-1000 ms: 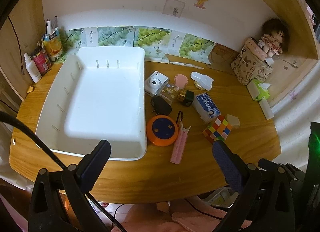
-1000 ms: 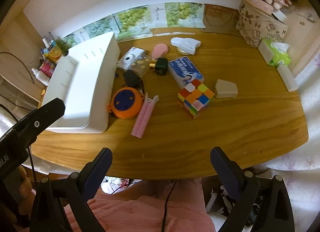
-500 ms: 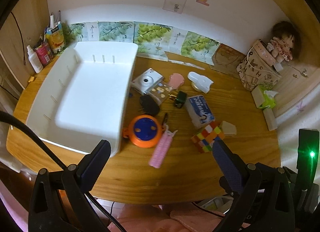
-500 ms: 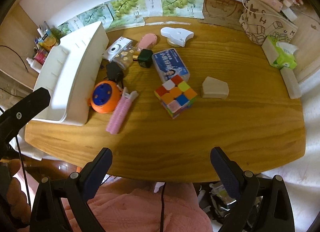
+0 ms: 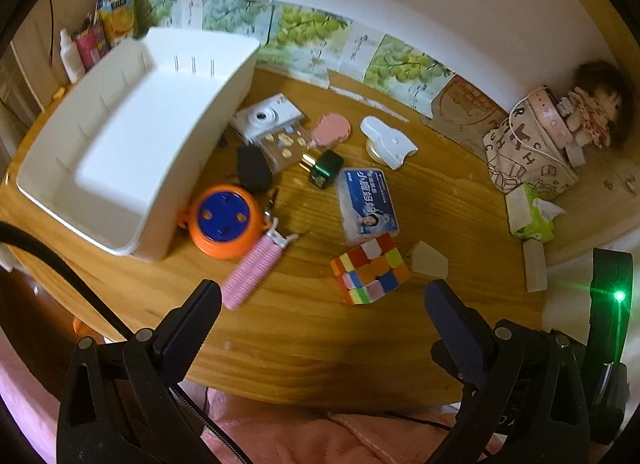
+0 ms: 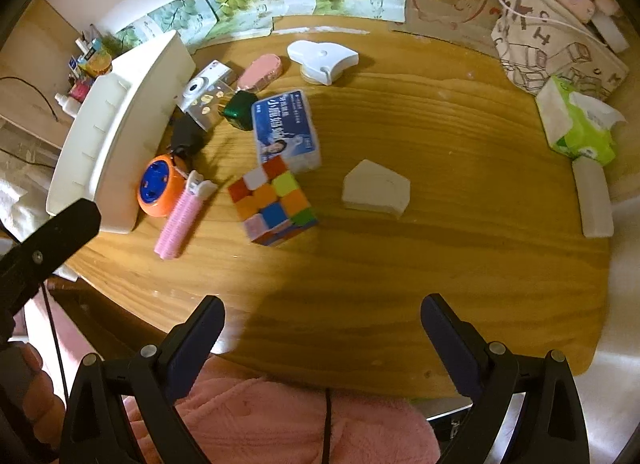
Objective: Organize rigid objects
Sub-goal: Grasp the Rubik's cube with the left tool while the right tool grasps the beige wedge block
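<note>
Both grippers, left [image 5: 318,304] and right [image 6: 322,318], hang over the worktop [image 6: 440,264] edge, fingers apart, empty. Pink roller [image 6: 180,220] lies beside cube [image 6: 274,200], long axis running near-left to far-right, white clip end pointing away toward the tray [image 5: 132,140].

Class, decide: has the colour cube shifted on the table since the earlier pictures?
No. The colour cube still sits just in front of the blue box, left of the beige block; only the cameras moved.

Both wrist cameras look down and forward from above the near edge of the wooden table [image 5: 460,200]. Both views share the white bin [image 5: 132,136] [image 6: 120,116] and the Rubik's cube [image 5: 370,268] [image 6: 274,200].
</note>
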`<state>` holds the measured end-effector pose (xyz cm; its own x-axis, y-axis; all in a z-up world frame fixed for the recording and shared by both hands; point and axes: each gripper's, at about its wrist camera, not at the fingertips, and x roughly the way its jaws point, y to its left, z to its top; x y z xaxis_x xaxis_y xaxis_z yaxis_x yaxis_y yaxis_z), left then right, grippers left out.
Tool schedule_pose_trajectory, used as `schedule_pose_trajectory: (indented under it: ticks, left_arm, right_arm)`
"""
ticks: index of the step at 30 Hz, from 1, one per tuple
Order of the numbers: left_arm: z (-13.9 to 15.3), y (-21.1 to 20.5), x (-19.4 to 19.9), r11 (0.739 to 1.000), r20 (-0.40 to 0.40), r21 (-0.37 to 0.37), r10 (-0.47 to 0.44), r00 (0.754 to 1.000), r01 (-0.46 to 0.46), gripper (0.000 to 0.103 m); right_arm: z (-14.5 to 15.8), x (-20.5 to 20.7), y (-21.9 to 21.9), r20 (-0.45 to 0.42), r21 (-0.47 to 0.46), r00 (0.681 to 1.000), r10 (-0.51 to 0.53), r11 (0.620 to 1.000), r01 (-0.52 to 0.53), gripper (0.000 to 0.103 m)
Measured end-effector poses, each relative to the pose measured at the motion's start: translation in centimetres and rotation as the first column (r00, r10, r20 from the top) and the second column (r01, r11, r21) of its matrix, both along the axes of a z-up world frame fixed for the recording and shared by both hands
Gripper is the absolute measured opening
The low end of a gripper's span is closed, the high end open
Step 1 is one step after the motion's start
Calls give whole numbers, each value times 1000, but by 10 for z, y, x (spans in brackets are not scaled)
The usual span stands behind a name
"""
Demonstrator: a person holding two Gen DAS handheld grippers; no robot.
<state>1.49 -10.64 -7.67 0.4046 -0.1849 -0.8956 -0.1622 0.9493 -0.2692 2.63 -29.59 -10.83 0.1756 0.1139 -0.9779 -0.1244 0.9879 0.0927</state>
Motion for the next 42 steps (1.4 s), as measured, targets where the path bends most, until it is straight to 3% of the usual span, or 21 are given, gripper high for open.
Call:
schedule_pose_trajectory:
  ticks: [6, 14, 26, 36, 42]
  left_arm:
    - [-13, -13, 17, 998, -43, 3, 70, 997, -69, 102]
    - [-40, -26, 42, 992, -144, -44, 110, 984, -117, 102]
    - [-81, -41, 71, 983, -303, -94, 120, 945, -155, 101]
    - [-110, -42, 85, 970, -420, -131, 131, 898, -203, 91]
    - [-122, -45, 89, 963, -478, -159, 119, 870, -219, 78]
  right_arm:
    - [-13, 24, -22, -48, 38, 998, 42, 998, -40, 99]
    - [-31, 61, -37, -134, 146, 991, 12, 989, 8, 99]
    - [-58, 91, -44, -227, 146, 974, -24, 988, 58, 99]
    - [-77, 107, -53, -264, 130, 963, -49, 988, 86, 99]
    - [-86, 110, -51, -280, 109, 959, -45, 991, 79, 99]
